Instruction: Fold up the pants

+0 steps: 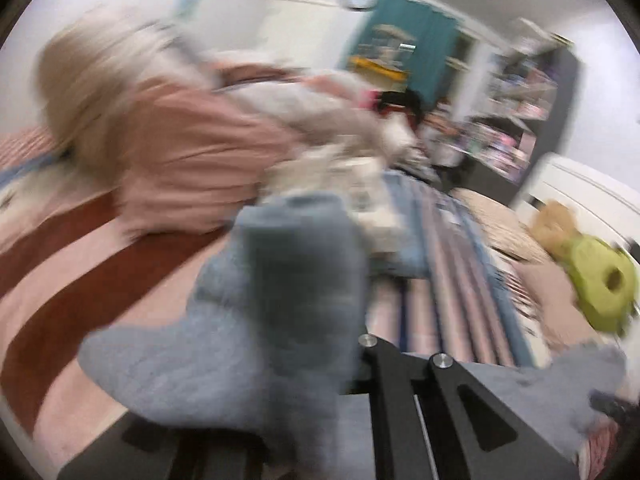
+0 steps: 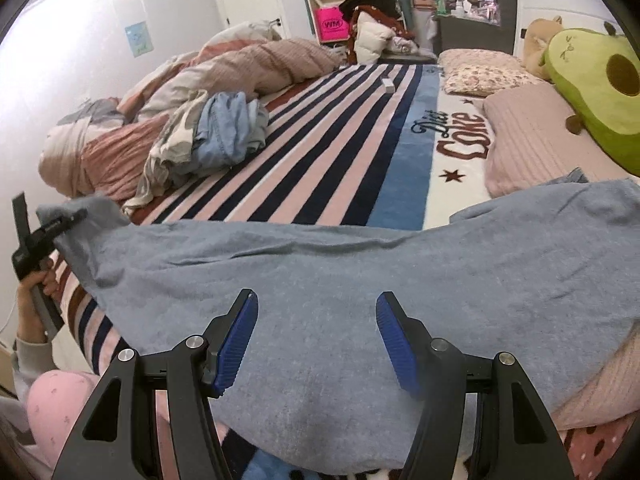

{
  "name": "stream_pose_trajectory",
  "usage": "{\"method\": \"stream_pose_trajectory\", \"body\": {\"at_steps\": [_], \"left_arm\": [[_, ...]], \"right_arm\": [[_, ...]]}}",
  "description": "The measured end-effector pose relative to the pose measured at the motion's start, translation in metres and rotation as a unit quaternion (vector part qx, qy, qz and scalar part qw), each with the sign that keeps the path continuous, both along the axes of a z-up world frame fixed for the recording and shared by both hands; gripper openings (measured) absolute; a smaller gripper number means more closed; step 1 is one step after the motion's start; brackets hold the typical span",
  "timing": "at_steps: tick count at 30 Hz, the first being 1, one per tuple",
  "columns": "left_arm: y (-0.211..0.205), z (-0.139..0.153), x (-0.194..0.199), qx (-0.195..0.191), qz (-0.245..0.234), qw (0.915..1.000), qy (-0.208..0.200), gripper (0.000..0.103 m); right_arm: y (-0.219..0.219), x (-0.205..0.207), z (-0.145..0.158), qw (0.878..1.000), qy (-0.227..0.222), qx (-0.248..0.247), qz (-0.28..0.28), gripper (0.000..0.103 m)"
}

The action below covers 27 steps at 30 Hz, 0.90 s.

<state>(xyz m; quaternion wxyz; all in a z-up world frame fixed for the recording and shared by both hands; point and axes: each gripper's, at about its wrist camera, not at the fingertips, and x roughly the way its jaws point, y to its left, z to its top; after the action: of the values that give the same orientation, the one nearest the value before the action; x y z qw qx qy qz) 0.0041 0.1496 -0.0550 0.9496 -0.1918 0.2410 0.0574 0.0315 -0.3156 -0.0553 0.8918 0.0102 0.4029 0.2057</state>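
Right under my right gripper (image 2: pixel 316 340) lie the pants (image 2: pixel 320 264), soft and grey-blue, spread flat across the near edge of the bed (image 2: pixel 344 128). They run from the far left, where my left gripper (image 2: pixel 60 226) has one end, over to the right, where the cloth climbs onto a pink pillow (image 2: pixel 532 136).

My right gripper is wide apart and holds nothing. Its blue pads (image 2: pixel 236 340) hang just above the middle of the pants, one on each side of a flat patch.

My left gripper is pinched onto the left end of the pants. In the right wrist view I see the cloth bunched in its tip and lifted a little off the bed. The left wrist view is very blurry, but grey-blue cloth hangs right in front of that camera too.

I think the step now is to bring the left end over to the right end, so the pants fold in half. To do it well, I should lift the left end high enough that it does not drag. I should press or grab the middle with my right gripper so the pants do not slide. Then I should lay the edges one on top of the other and keep them lined up.

Farther away there is a heap of clothes (image 2: pixel 216 136) on the striped blanket, then a rumpled pink quilt (image 2: pixel 248 64). A green avocado toy (image 2: pixel 596 80) sits far right.
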Motion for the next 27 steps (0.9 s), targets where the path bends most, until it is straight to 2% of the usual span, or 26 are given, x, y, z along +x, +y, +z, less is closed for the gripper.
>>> {"method": "stream_pose_trajectory", "body": {"at_steps": [2, 5, 9, 12, 14, 17, 18, 19, 21, 23, 24, 26, 27], "left_arm": [[-0.041, 0.015, 0.018, 0.012, -0.065, 0.9978, -0.004, 0.005], [-0.098, 0.024, 0.04, 0.031, -0.134, 0.9905, 0.004, 0.005], [-0.191, 0.025, 0.068, 0.066, -0.22, 0.9728, 0.028, 0.005], [-0.243, 0.014, 0.081, 0.081, -0.279, 0.9553, 0.053, 0.005], [-0.272, -0.001, 0.091, 0.088, -0.326, 0.9368, 0.092, 0.005], [-0.302, -0.029, 0.096, 0.133, -0.365, 0.9087, 0.154, 0.007], [-0.305, -0.033, 0.094, 0.138, -0.374, 0.9021, 0.165, 0.014], [-0.308, -0.039, 0.09, 0.135, -0.396, 0.8895, 0.184, 0.039], [-0.311, -0.045, 0.085, 0.118, -0.432, 0.8711, 0.201, 0.077], [-0.309, -0.039, 0.068, 0.114, -0.462, 0.8593, 0.186, 0.077], [-0.308, -0.036, 0.063, 0.113, -0.466, 0.8581, 0.184, 0.077], [-0.295, -0.026, 0.052, 0.113, -0.461, 0.8638, 0.169, 0.077], [-0.287, -0.02, 0.046, 0.113, -0.452, 0.8701, 0.159, 0.077]], "right_arm": [[-0.004, -0.004, 0.004, 1.0, -0.009, 0.011, 0.005, 0.058], [-0.009, -0.011, 0.006, 0.999, -0.021, 0.026, 0.016, 0.058], [-0.02, -0.02, 0.006, 0.998, -0.032, 0.054, 0.023, 0.058], [-0.029, -0.026, 0.001, 0.997, -0.033, 0.065, 0.026, 0.058], [-0.036, -0.032, -0.004, 0.997, -0.037, 0.063, 0.025, 0.058], [-0.046, -0.038, -0.011, 0.997, -0.033, 0.069, 0.023, 0.059], [-0.048, -0.039, -0.013, 0.997, -0.03, 0.072, 0.023, 0.059], [-0.052, -0.04, -0.017, 0.996, -0.026, 0.076, 0.023, 0.059], [-0.054, -0.04, -0.021, 0.996, -0.021, 0.079, 0.022, 0.06], [-0.054, -0.038, -0.024, 0.996, -0.016, 0.08, 0.024, 0.06], [-0.054, -0.037, -0.024, 0.996, -0.016, 0.08, 0.025, 0.06], [-0.052, -0.036, -0.022, 0.996, -0.019, 0.081, 0.029, 0.061], [-0.05, -0.035, -0.02, 0.996, -0.021, 0.082, 0.032, 0.062]]}}
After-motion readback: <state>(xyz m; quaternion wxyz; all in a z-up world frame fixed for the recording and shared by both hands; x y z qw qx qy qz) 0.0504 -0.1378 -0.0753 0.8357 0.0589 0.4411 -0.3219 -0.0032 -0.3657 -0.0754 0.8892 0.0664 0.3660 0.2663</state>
